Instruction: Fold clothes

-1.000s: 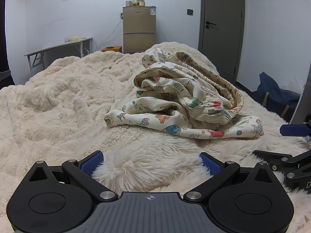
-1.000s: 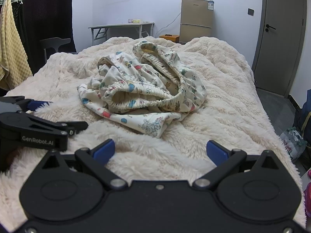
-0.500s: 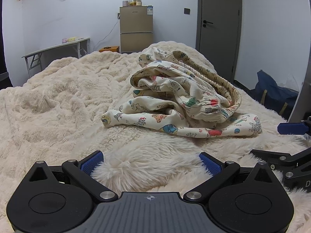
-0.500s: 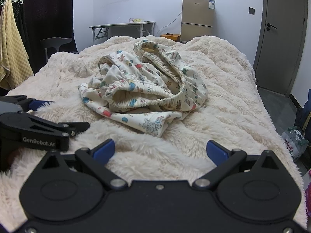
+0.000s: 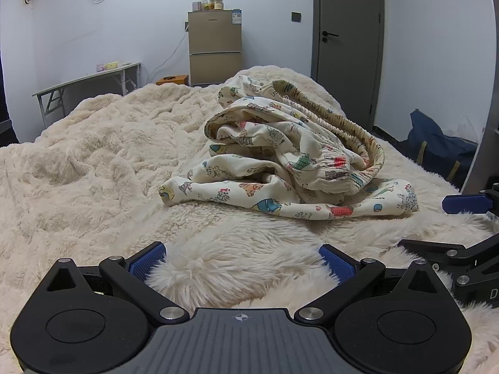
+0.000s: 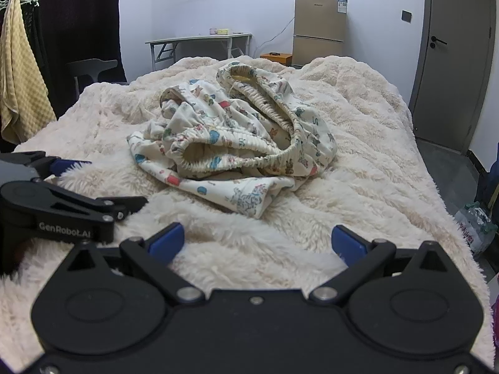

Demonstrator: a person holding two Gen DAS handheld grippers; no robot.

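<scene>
A crumpled cream garment with a colourful cartoon print and a ribbed elastic waistband [image 5: 287,162] lies in a heap on the fluffy cream blanket [image 5: 93,168]; it also shows in the right wrist view [image 6: 237,143]. My left gripper [image 5: 241,258] is open and empty, low over the blanket, short of the garment's near edge. My right gripper [image 6: 255,241] is open and empty, just short of the garment's near corner. The right gripper shows at the right of the left wrist view [image 5: 461,227], and the left gripper at the left of the right wrist view [image 6: 71,184].
The blanket covers a bed. Behind it stand a small fridge [image 5: 215,46], a folding table [image 5: 87,84] and a grey door [image 5: 346,31]. A dark blue bag [image 5: 436,143] sits on the floor to the right. A yellow towel [image 6: 21,84] hangs at the left.
Both grippers have edged slightly closer to the garment and stayed open. The garment has not moved.
</scene>
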